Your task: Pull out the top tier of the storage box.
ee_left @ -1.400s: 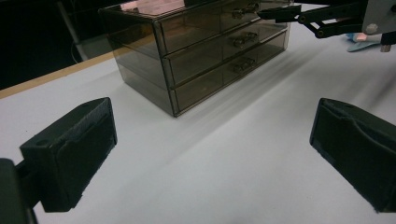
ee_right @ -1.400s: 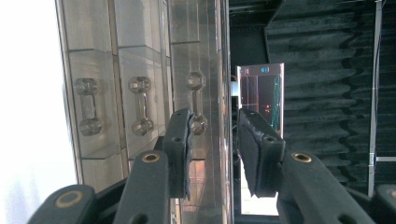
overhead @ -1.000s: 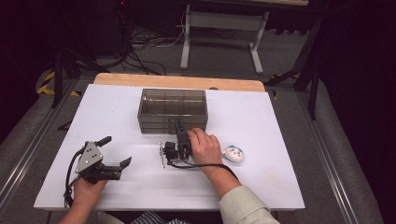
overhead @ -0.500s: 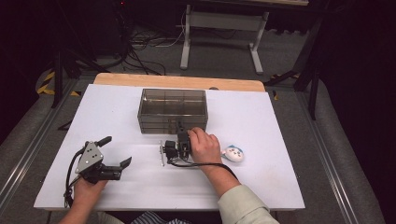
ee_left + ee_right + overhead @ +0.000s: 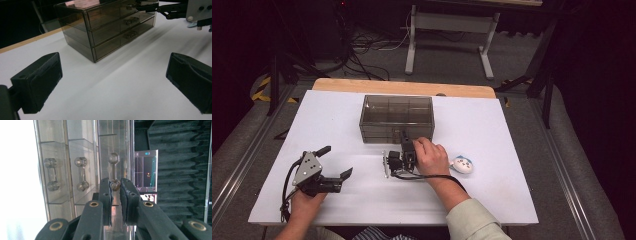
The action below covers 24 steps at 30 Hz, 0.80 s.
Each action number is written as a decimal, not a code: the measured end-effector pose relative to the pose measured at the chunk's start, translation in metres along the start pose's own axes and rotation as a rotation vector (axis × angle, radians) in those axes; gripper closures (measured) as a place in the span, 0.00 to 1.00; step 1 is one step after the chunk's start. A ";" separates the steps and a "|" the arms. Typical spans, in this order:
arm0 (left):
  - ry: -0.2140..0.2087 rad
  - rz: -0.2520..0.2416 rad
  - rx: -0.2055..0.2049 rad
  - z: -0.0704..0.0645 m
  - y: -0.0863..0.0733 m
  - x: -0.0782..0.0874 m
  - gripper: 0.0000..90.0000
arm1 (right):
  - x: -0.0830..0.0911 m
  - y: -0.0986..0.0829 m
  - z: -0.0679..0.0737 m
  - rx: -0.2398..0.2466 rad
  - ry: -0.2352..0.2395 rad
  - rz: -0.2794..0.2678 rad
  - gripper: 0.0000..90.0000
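Fingers of the left gripper (image 5: 334, 165) stand wide apart with nothing between them, low over the white desk (image 5: 512, 150) at its near left, well apart from the smoky clear drawer chest (image 5: 396, 119); that chest stands at the desk's middle toward the far edge, its three drawers shut as far as shows; the right gripper (image 5: 115, 185), turned on its side, has its fingers clenched on the lower knob of the top drawer handle (image 5: 114, 171); a small white toy (image 5: 462, 164) lies just right of the right hand (image 5: 430, 157).
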<state>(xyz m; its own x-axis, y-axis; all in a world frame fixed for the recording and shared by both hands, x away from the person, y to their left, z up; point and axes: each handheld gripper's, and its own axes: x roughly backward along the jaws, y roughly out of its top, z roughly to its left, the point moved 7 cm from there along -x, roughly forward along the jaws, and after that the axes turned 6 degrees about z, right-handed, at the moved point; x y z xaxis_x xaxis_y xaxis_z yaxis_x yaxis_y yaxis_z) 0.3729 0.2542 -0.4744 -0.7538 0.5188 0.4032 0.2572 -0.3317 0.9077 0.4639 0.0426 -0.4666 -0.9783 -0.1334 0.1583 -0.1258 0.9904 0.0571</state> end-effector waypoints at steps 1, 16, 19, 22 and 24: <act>-0.001 0.000 -0.003 0.000 0.000 0.000 0.02 | 0.001 0.000 0.000 -0.001 0.000 -0.003 0.90; -0.007 0.007 0.004 -0.001 0.000 0.000 0.02 | 0.019 -0.002 0.002 -0.026 0.018 -0.030 0.90; -0.006 0.006 0.005 -0.001 0.000 0.000 0.02 | 0.022 -0.001 0.001 -0.027 0.023 -0.036 0.90; -0.007 0.004 0.005 -0.001 0.000 0.000 0.02 | 0.025 0.000 0.001 -0.031 0.031 -0.041 0.90; -0.007 0.007 0.005 -0.001 0.000 0.000 0.02 | 0.027 0.000 0.001 -0.029 0.035 -0.047 0.89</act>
<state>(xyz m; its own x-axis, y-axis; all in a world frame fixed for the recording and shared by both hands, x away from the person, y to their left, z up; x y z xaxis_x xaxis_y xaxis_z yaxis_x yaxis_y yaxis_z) 0.3725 0.2536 -0.4749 -0.7476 0.5223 0.4102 0.2654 -0.3312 0.9054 0.4378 0.0389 -0.4629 -0.9650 -0.1813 0.1896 -0.1659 0.9816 0.0942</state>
